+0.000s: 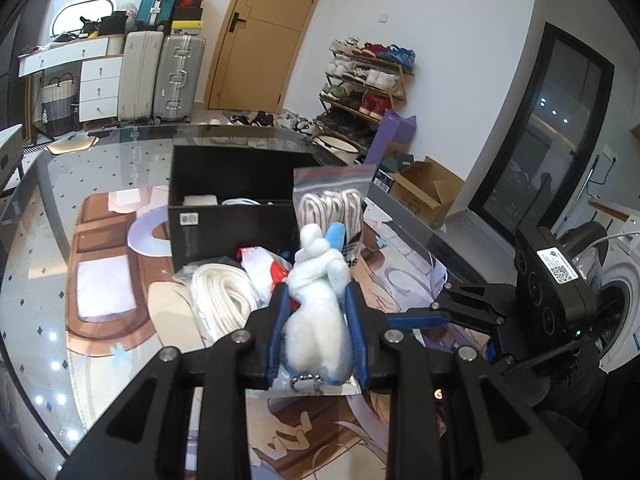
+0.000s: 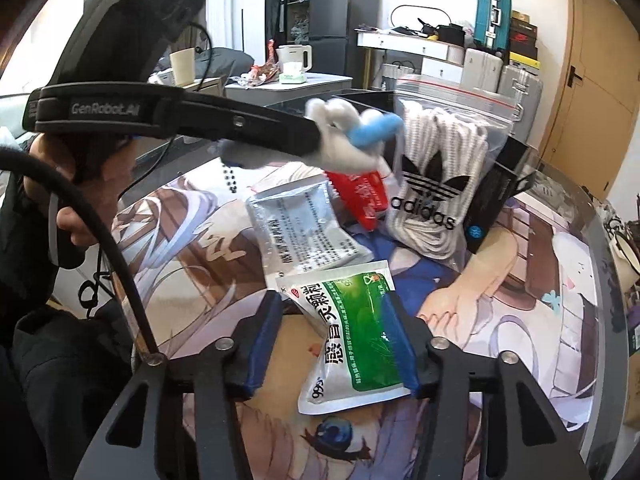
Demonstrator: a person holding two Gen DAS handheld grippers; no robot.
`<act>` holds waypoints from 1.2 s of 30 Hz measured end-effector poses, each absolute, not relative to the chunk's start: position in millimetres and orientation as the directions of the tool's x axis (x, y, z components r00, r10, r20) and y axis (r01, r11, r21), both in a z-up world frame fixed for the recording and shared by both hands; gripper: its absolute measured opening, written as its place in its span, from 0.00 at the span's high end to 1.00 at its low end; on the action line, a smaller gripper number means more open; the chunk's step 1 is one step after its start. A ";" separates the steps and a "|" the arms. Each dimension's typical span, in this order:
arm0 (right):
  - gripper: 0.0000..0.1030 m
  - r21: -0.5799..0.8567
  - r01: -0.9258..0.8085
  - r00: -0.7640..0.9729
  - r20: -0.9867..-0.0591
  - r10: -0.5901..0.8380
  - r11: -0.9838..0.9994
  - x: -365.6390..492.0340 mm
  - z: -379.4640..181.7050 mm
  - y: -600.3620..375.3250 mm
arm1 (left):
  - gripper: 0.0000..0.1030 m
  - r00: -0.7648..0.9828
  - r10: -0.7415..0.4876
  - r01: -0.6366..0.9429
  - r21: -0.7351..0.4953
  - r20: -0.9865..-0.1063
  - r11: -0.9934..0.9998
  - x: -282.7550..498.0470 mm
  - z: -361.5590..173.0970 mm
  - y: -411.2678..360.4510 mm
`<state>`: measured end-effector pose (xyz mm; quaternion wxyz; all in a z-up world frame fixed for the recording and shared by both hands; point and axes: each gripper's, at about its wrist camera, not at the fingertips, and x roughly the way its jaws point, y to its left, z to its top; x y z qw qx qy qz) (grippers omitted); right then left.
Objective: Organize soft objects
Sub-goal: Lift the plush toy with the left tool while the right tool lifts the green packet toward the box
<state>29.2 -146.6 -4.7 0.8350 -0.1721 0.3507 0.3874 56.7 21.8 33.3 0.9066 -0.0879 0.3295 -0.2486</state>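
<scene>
The plush toy (image 1: 316, 312) looks fuzzy and matt, white with a smooth blue part, and a small metal bead chain (image 1: 307, 379) hangs from it. The zip bag (image 2: 452, 160) is clear glossy plastic over rough woven white cord, and the green sachet (image 2: 352, 344) is shiny crinkled foil-like plastic. The tabletop (image 1: 100, 168) is glossy and reflective, the black box (image 1: 232, 204) matt cardboard.

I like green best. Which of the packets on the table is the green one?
The green packet, lying between the right tool's open fingers. The grey packet and red packet lie farther off, near the bag of laces.
</scene>
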 end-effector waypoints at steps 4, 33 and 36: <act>0.33 -0.003 -0.754 0.459 -0.717 0.525 0.656 34.3 -3.0 -151.9 | 0.74 0.672 -0.496 0.378 -0.322 -0.550 0.868 57.3 33.8 25.4; 0.73 0.002 -0.738 0.513 -0.650 0.562 0.675 28.7 31.1 -162.3 | 0.74 0.775 -0.388 0.291 -0.262 -0.499 0.920 58.2 51.1 40.4; 0.73 -0.006 -0.720 0.545 -0.622 0.562 0.694 29.9 41.6 -167.6 | 0.74 0.795 -0.366 0.275 -0.251 -0.484 0.928 58.8 56.6 43.6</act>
